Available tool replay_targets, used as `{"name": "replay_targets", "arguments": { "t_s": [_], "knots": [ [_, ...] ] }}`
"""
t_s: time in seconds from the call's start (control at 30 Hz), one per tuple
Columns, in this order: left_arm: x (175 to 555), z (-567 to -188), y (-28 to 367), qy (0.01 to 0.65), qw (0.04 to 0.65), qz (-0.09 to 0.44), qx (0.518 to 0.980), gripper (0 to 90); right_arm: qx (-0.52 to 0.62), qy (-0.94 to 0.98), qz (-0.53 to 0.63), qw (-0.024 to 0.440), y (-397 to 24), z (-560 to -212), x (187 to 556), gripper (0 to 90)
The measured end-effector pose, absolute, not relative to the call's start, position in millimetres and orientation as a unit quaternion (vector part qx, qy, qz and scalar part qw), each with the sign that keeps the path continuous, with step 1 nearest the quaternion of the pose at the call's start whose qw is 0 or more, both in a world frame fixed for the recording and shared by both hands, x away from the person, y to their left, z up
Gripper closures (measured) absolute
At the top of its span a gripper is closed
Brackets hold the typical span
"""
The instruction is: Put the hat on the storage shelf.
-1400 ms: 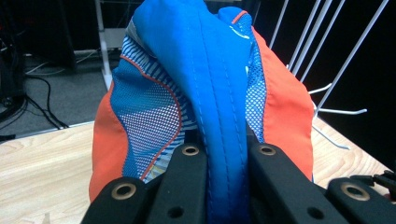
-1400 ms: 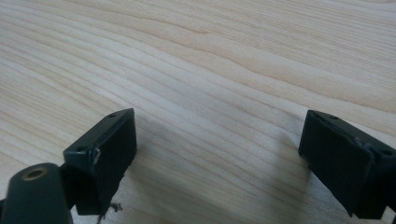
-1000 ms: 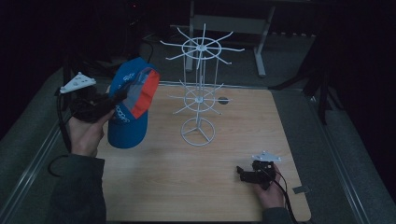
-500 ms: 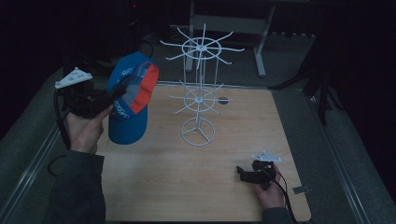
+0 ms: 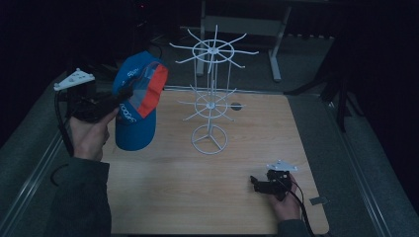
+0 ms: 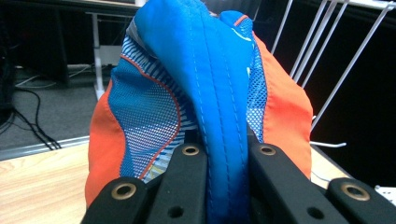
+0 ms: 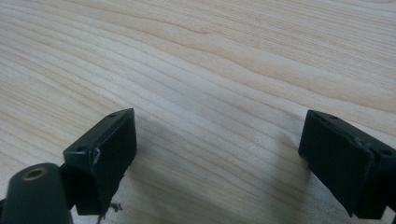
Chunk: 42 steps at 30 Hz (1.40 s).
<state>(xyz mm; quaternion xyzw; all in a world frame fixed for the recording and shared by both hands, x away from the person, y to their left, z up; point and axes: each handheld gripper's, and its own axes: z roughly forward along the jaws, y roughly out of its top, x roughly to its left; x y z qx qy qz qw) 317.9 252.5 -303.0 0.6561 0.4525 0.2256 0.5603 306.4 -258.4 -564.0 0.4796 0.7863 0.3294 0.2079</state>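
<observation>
- Pinching a fold of the blue and orange cap (image 5: pixel 138 101) between the clenched jaws of the left gripper (image 5: pixel 116 98), up in the air over the table's left edge, left of the white wire rack (image 5: pixel 211 94) and apart from it.
- Gripping only a narrow ridge of blue fabric (image 6: pixel 219 116), as seen in the left gripper view; likely to slip free under a quick swing, dropping the cap onto the wooden table (image 5: pixel 163 192).
- Hanging limp below the jaws with the brim low; could snag a lower prong (image 5: pixel 190 116) on the way to an upper one.
- Pushing sideways against the rack's thin prongs could tip or spin it, given the small ring base (image 5: pixel 209 139).
- Missing the prong tip seems possible, since the bunched cloth hides the cap's opening from the left gripper view.
- Resting released on the table near its right front corner, jaws spread wide over bare wood: right gripper (image 5: pixel 256 182), well apart from the rack, too far to steady it quickly.
</observation>
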Motion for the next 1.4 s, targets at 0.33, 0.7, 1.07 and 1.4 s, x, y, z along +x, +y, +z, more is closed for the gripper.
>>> {"name": "replay_targets", "arguments": {
  "t_s": [0.33, 0.7, 1.07, 1.4],
  "knots": [
    [323, -298, 259, 0.454, 0.580, 0.204, 0.645, 88.7, 0.480, 0.786, 0.330, 0.208, -258, -564, 306, 11.1],
    [327, -295, 259, 0.457, 0.577, 0.209, 0.645, 88.7, 0.480, 0.786, 0.330, 0.208, -258, -564, 306, 11.1],
    [333, -288, 255, 0.456, 0.583, 0.213, 0.637, 88.7, 0.480, 0.786, 0.330, 0.208, -258, -564, 306, 11.0],
    [334, -279, 250, 0.446, 0.600, 0.214, 0.629, 88.7, 0.480, 0.786, 0.330, 0.208, -258, -564, 306, 11.1]
  ]
}}
